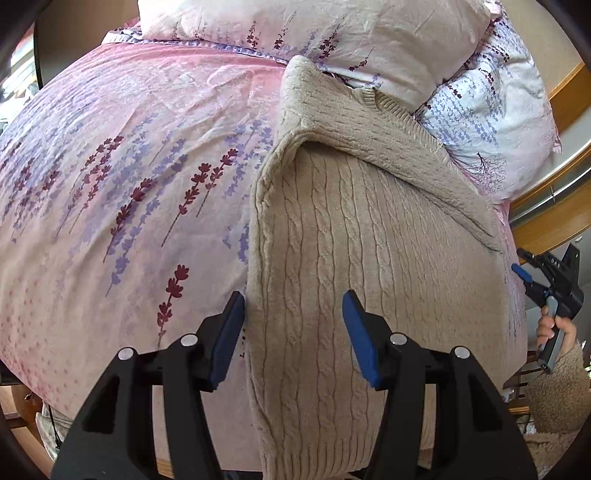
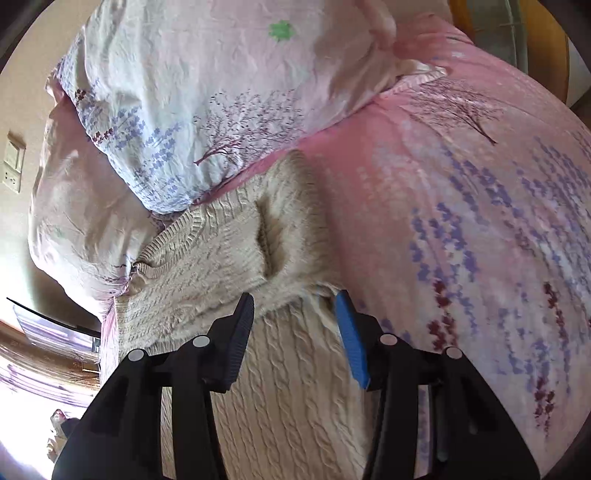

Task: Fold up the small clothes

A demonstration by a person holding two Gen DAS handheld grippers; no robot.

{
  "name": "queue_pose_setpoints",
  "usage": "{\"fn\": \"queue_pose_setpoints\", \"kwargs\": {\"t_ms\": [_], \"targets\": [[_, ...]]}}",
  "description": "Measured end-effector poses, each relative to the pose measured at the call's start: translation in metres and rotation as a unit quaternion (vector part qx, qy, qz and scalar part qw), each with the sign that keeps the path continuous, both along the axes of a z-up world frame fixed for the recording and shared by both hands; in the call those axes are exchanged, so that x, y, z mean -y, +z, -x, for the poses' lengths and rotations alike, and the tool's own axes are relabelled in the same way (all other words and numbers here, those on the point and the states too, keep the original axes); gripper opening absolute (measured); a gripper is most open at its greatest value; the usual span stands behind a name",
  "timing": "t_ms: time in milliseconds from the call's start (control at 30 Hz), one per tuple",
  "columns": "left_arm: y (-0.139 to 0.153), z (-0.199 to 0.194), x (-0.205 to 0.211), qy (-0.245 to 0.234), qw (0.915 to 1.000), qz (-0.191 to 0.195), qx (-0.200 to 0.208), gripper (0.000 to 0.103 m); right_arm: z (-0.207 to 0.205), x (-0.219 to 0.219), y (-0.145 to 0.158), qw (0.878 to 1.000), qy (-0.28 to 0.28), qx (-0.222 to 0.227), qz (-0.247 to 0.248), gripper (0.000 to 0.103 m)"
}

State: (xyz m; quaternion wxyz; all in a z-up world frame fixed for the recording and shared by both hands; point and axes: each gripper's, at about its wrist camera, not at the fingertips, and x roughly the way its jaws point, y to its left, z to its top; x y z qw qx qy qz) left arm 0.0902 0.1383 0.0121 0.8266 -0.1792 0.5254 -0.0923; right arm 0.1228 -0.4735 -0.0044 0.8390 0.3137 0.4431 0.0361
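Here the beige cable-knit sweater (image 1: 369, 229) lies partly folded on the floral duvet (image 1: 129, 166) near the pillows (image 2: 184, 110); left gripper (image 1: 293, 332) and right gripper (image 2: 295, 325) hover spread, grasping nothing.

Sweater (image 1: 354, 236): lies on the bed (image 1: 129, 177), centre-right in your left wrist frame, one side folded over its body. Pillows (image 1: 332, 40): behind it, top of frame. Your left tool (image 1: 293, 332): bottom centre, above the sweater's near edge.

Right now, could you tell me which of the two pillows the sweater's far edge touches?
The white pillow with blue flowers: the beige sweater runs up against it. The pinkish pillow lies behind.
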Motion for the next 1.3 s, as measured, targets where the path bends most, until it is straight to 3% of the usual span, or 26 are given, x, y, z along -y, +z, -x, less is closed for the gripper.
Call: {"fn": "queue_pose_setpoints", "kwargs": {"t_ms": [233, 533, 600, 833, 933, 1000, 1033, 1100, 1300], "targets": [[-0.003, 0.003, -0.007, -0.007, 0.9984, 0.055, -0.01, 0.048, 0.046, 0.015, -0.039, 0.994, 0.029, -0.052, -0.089, 0.048], [-0.013, 0.029, 0.003, -0.04, 0.9877, 0.146, -0.041, 0.039, 0.093, -0.004, -0.067, 0.968, 0.095, -0.076, -0.221, 0.046], [-0.015, 0.038, 0.007, -0.05, 0.9858, 0.153, -0.047, 0.038, 0.104, -0.002, -0.066, 0.969, 0.1, -0.08, -0.213, 0.036], [-0.019, 0.059, 0.015, -0.072, 0.9798, 0.171, -0.075, 0.034, 0.128, -0.016, -0.066, 0.953, 0.178, -0.108, -0.22, 0.036], [-0.019, 0.064, 0.018, -0.083, 0.9789, 0.168, -0.082, 0.03, 0.131, -0.028, -0.067, 0.949, 0.204, -0.118, -0.21, 0.03], [-0.02, 0.064, 0.018, -0.085, 0.9781, 0.168, -0.088, 0.025, 0.131, -0.031, -0.067, 0.95, 0.208, -0.115, -0.203, 0.021], [-0.02, 0.064, 0.019, -0.088, 0.9779, 0.166, -0.091, 0.016, 0.128, -0.033, -0.064, 0.951, 0.21, -0.109, -0.197, 0.015], [-0.018, 0.062, 0.022, -0.096, 0.9782, 0.16, -0.09, 0.009, 0.125, -0.035, -0.056, 0.956, 0.209, -0.088, -0.188, 0.009], [0.015, 0.043, 0.01, -0.09, 0.9807, 0.173, -0.012, 0.007, 0.108, -0.027, -0.011, 0.969, 0.175, 0.02, -0.173, 0.008]]}}
